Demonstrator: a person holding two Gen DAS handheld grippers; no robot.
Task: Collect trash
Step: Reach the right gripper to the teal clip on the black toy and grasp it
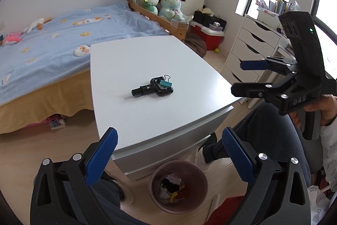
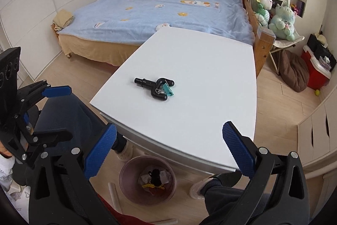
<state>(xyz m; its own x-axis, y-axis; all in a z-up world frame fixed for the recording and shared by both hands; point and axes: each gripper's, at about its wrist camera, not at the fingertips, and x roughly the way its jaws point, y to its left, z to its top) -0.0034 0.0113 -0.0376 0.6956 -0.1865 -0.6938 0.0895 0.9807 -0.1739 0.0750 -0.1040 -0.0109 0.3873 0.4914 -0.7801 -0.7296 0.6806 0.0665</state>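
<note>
Both tools, left tool (image 1: pixel 169 153) and right tool (image 2: pixel 169 151), spread empty near the table (image 1: pixel 147 119) edge, likely poised to take the black fitting (image 1: pixel 152 89) and teal clip (image 1: pixel 166 83) to the bin (image 1: pixel 179 185) below.

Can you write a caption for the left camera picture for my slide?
Open left tongs hover above a bin, facing a black pipe and clip on the white table.

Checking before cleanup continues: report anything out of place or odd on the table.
A black pipe fitting with a teal binder clip lying against it sits alone mid-table, while other trash is already in the bin below. Nothing spilled.
</note>
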